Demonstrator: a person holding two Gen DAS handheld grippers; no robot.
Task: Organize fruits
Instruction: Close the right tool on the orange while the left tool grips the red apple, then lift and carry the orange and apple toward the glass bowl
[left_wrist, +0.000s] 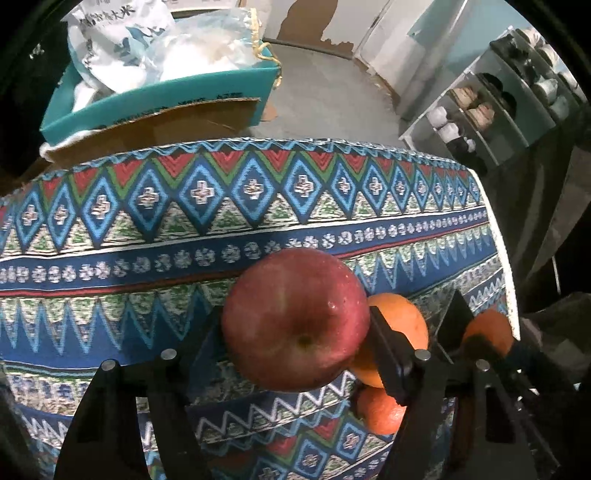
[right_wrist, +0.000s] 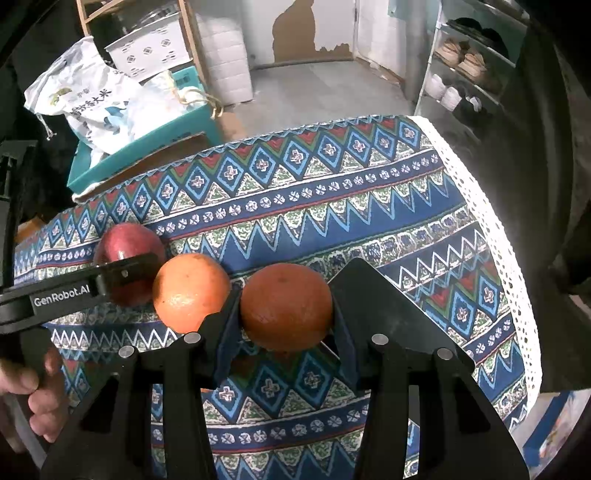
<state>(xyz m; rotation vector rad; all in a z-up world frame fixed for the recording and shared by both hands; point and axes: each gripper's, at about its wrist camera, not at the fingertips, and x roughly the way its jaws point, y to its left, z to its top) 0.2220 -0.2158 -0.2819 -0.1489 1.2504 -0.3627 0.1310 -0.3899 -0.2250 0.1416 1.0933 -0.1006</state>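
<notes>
Right gripper (right_wrist: 287, 314) clamps an orange (right_wrist: 286, 306), hiding its lower half; left gripper (left_wrist: 295, 332) clamps the red apple (left_wrist: 295, 317), "GenRobot.AI" on its finger. Another orange (right_wrist: 190, 291) sits between. Rice bag (right_wrist: 88, 107) beyond, print unreadable.

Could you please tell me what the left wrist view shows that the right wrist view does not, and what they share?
Only the left wrist view shows a third orange low beneath the left gripper. Only the right wrist view shows the person's hand and a white basket on a wooden shelf. Both show the red apple held in the left gripper, the orange held in the right gripper, a loose orange between them, the patterned tablecloth and the teal box.
</notes>
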